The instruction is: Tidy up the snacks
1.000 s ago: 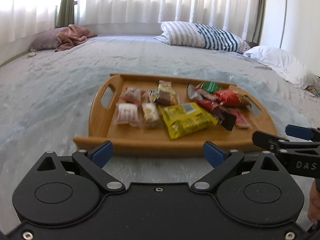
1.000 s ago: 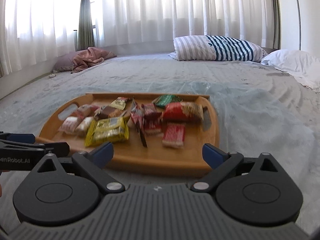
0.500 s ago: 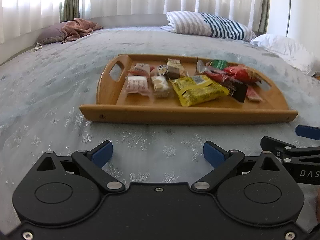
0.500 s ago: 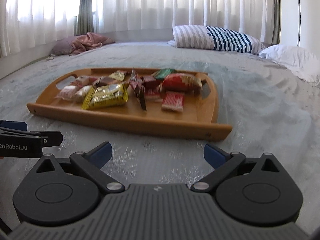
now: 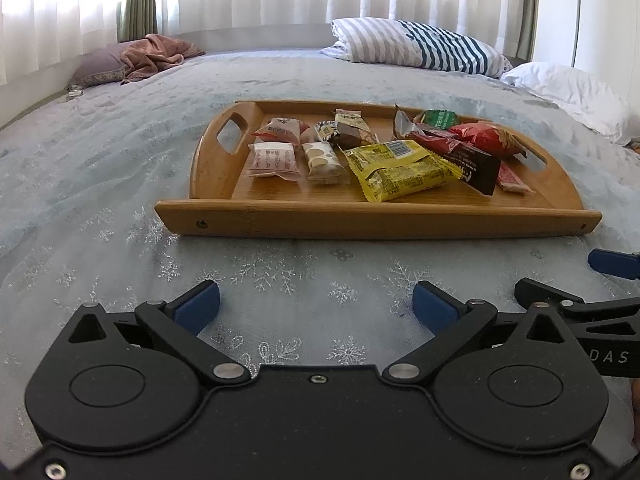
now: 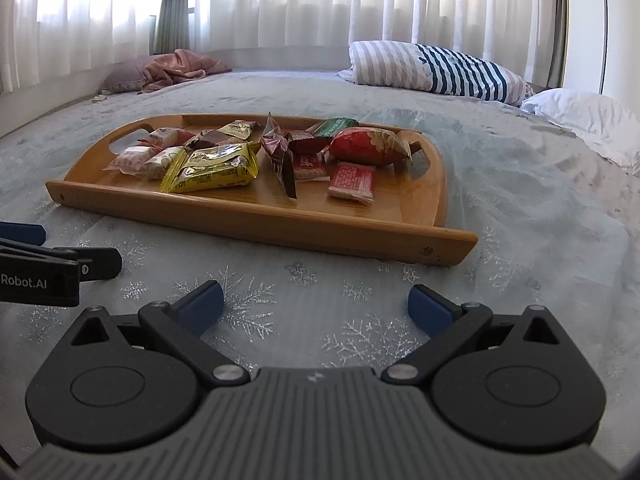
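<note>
A wooden tray (image 5: pixel 376 220) with handle slots lies on the bed and holds several wrapped snacks: a yellow packet (image 5: pixel 396 170), a dark red bar (image 5: pixel 456 152), a red bag (image 5: pixel 486 140), a green pack (image 5: pixel 440 118) and pale pink packs (image 5: pixel 274 160). The tray also shows in the right wrist view (image 6: pixel 280 224) with the yellow packet (image 6: pixel 218 168) and the red bag (image 6: pixel 368 146). My left gripper (image 5: pixel 316 306) is open and empty, low over the bedspread in front of the tray. My right gripper (image 6: pixel 314 306) is open and empty beside it.
The bed is covered by a pale blue snowflake spread (image 5: pixel 120 160). A striped pillow (image 5: pixel 420 46) and a white pillow (image 5: pixel 572 92) lie at the far right. A pink cloth on a purple cushion (image 5: pixel 152 54) lies at the far left, under curtained windows.
Both grippers have drawn back from the tray and dropped lower toward the bedspread. The tray and snacks have not moved. Both stay open.
</note>
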`<act>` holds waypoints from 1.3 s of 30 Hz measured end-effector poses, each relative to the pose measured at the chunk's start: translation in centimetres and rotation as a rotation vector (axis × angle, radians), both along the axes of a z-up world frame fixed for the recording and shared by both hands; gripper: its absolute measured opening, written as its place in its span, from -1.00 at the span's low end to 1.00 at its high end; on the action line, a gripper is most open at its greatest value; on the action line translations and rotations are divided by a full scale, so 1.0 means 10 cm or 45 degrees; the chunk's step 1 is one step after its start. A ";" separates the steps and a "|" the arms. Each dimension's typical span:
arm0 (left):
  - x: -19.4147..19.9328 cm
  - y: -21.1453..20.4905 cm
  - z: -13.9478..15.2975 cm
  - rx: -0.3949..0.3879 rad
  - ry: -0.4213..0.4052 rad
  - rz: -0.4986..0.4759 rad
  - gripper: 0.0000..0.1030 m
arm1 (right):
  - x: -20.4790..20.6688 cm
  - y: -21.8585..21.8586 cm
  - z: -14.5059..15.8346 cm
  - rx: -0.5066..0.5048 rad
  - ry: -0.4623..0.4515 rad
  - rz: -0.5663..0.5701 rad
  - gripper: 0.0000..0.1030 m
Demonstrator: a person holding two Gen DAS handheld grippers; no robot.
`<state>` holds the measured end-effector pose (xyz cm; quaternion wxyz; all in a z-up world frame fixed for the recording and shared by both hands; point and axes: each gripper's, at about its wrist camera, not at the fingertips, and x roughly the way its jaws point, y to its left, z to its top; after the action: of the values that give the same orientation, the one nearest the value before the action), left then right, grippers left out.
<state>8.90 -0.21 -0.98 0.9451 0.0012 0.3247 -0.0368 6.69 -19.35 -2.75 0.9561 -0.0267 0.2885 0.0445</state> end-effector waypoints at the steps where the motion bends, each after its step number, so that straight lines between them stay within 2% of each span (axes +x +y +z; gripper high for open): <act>1: 0.00 0.00 0.00 -0.001 -0.001 -0.001 1.00 | 0.00 0.00 0.00 0.004 0.003 0.000 1.00; 39: -0.01 0.00 -0.02 0.001 -0.009 0.005 1.00 | 0.01 0.00 -0.01 -0.002 0.002 0.001 1.00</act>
<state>8.77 -0.20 -1.20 0.9463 0.0010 0.3215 -0.0350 6.76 -19.34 -2.81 0.9558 -0.0276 0.2892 0.0448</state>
